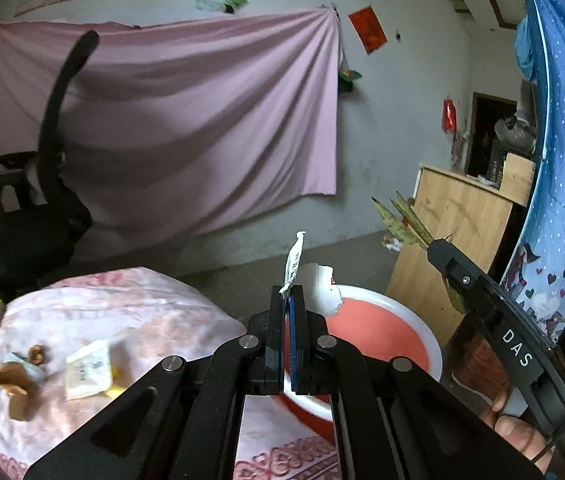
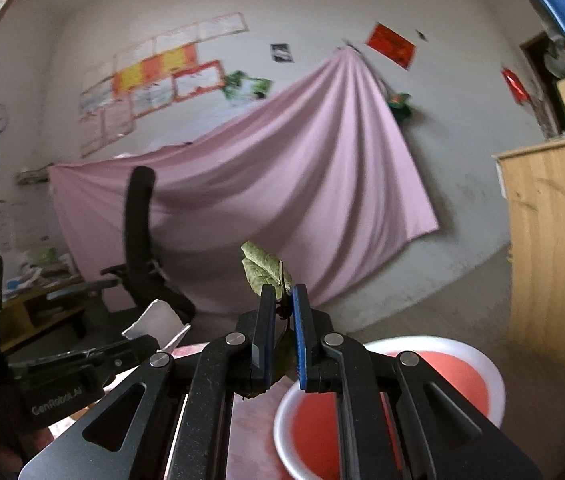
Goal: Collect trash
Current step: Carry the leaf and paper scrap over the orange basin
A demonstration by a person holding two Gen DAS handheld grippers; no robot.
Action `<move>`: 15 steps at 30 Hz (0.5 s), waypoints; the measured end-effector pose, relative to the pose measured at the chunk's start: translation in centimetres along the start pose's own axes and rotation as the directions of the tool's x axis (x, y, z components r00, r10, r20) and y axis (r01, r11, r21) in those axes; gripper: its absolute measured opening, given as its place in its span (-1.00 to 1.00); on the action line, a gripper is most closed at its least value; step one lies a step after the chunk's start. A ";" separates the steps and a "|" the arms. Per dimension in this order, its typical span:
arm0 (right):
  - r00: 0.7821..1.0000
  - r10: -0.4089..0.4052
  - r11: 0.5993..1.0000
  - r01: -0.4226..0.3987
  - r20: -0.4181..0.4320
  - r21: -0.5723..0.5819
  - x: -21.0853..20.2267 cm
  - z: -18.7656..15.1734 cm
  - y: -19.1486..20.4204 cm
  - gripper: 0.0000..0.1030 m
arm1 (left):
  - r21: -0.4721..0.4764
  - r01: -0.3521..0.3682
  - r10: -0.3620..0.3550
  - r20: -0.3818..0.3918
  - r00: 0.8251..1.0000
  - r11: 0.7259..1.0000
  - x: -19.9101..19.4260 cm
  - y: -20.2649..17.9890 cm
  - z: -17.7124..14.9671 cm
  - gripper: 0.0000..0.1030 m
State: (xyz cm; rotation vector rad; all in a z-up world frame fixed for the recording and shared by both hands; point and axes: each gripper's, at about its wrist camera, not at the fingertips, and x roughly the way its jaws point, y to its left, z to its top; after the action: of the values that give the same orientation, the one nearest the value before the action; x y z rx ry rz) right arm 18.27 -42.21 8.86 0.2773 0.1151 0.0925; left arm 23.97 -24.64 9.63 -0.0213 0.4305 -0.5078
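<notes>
Left gripper point(image 1: 289, 300) is clamped on a white paper scrap point(image 1: 293, 266) that stands upright from its tips, and the right gripper point(image 2: 281, 300) pinches a dry leaf point(image 2: 263, 270). Just beyond and below both lies the red basin point(image 1: 382, 300), slightly nearer the right one.

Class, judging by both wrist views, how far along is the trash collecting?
Done: nothing shows in the basin yet. In hand: the left tool grips torn paper; the right tool grips a dry leaf. Left: wrappers and brown scraps on the pink cloth.
</notes>
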 end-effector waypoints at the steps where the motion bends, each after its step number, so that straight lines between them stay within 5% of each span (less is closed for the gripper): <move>1: 1.000 -0.020 1.000 0.020 -0.016 0.009 0.2 -0.1 -0.4 -0.86 | -0.002 0.005 -0.005 -0.014 1.000 1.000 0.4 -0.1 0.0 -1.00; 15: 0.970 -0.134 0.985 0.153 -0.201 0.085 2.5 -1.5 -4.2 -0.84 | -0.078 0.045 -0.058 -0.175 0.983 0.996 5.3 -1.4 -0.9 -1.00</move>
State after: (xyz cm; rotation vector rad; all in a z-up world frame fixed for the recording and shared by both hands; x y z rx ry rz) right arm 20.84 -45.57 6.00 0.3587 0.3350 -0.0306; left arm 27.08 -28.33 6.88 -0.0586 0.6241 -0.5471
